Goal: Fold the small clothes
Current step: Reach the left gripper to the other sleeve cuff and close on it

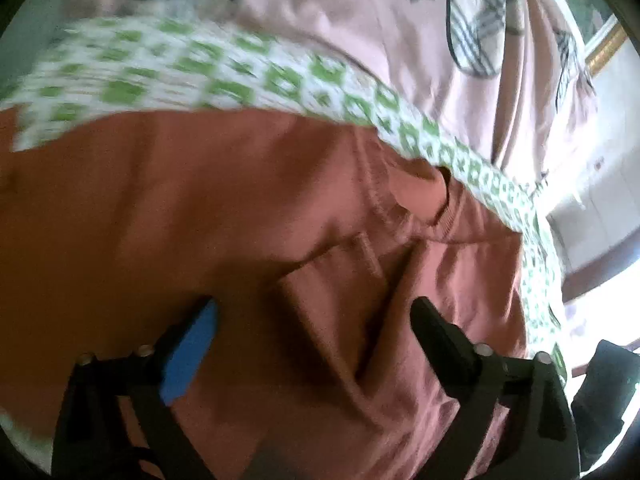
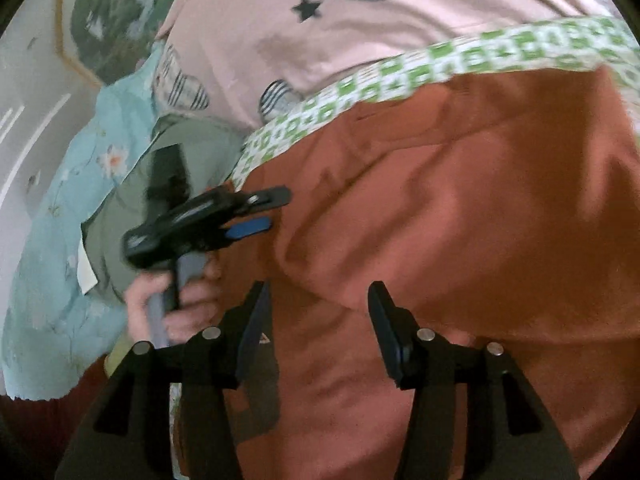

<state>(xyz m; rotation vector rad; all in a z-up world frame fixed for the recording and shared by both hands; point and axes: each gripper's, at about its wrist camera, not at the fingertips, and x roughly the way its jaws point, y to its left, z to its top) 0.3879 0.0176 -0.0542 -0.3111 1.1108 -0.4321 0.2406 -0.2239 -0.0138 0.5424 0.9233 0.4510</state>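
Left gripper (image 1: 314,312) and right gripper (image 2: 316,294), both angled downward with jaws apart and empty, above the rust-red garment (image 1: 240,208); a hand (image 2: 172,300) grips the left handle.

One rust-red garment (image 2: 460,220), one green-checked cloth (image 1: 240,76), one pink sheet (image 2: 360,20), two hand-held grippers.

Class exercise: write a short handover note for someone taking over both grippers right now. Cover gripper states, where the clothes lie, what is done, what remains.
Left gripper: open, empty, over the rust-red garment.
Right gripper: open, empty, above the same garment.
Garment lies rumpled on the green-patterned cloth, pink star-print fabric behind.
Done: no neat fold visible.
Left: flatten, then fold.
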